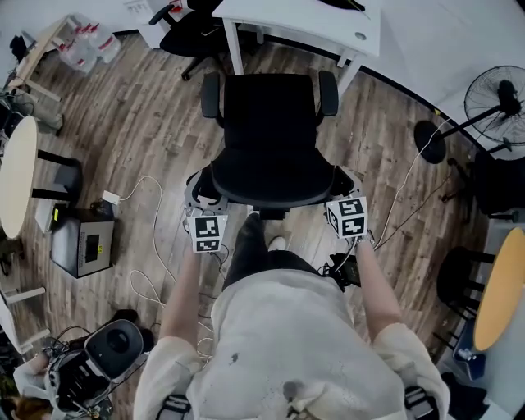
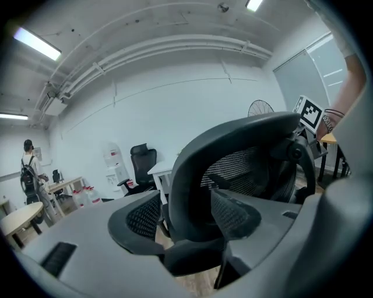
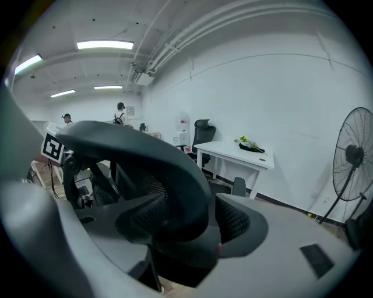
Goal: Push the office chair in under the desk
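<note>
The black office chair (image 1: 271, 123) stands in front of me, seat facing the white desk (image 1: 303, 20), its front partly under the desk edge. My left gripper (image 1: 197, 193) sits at the left end of the backrest's curved rim (image 2: 233, 139). My right gripper (image 1: 344, 184) sits at the right end of that rim (image 3: 145, 145). In the left gripper view the rim runs between the pads (image 2: 233, 212) of my left gripper (image 2: 185, 215), with a sliver of gap at the other pad. My right gripper (image 3: 186, 218) stands wide around the rim, a small gap beside one pad (image 3: 233, 218).
A second black chair (image 1: 193, 29) stands left of the desk. A pedestal fan (image 1: 496, 102) is at the right, with cords across the wood floor (image 1: 152, 246). A black box (image 1: 82, 242) and a round table (image 1: 18, 172) are at the left. My legs are just behind the chair.
</note>
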A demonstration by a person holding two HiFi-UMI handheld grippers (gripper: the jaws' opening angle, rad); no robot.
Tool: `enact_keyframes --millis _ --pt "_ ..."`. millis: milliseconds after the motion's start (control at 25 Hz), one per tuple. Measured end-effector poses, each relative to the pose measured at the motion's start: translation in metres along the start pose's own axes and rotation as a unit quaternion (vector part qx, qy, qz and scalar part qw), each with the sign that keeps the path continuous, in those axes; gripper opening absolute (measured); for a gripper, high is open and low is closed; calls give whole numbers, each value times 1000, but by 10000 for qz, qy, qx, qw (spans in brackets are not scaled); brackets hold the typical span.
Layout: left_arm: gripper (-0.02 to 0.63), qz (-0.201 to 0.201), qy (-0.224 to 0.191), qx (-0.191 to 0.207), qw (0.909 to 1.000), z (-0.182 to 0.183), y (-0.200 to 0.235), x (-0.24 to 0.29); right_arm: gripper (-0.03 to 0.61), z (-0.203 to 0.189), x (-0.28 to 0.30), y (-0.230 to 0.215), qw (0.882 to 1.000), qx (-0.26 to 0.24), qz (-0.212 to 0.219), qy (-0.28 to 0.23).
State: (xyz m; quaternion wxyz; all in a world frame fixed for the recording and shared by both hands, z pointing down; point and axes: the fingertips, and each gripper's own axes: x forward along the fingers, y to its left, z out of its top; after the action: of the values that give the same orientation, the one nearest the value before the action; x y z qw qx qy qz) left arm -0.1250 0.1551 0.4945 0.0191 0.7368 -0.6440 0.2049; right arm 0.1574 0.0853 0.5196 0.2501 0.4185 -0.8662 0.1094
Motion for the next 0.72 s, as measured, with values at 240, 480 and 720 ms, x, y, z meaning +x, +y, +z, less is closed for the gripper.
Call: enact_keyframes --millis 240,480,720 --pt "285 -212 132 -17 9997 -6 8 23 275 -2 11 -1 9997 -98 -194 137" --pt "285 -270 104 56 9996 -3 14 40 276 4 25 -1 9991 -313 -223 159" --pt "284 -433 -141 156 9988 -3 13 45 264 5 32 1 9988 -488 -74 19"
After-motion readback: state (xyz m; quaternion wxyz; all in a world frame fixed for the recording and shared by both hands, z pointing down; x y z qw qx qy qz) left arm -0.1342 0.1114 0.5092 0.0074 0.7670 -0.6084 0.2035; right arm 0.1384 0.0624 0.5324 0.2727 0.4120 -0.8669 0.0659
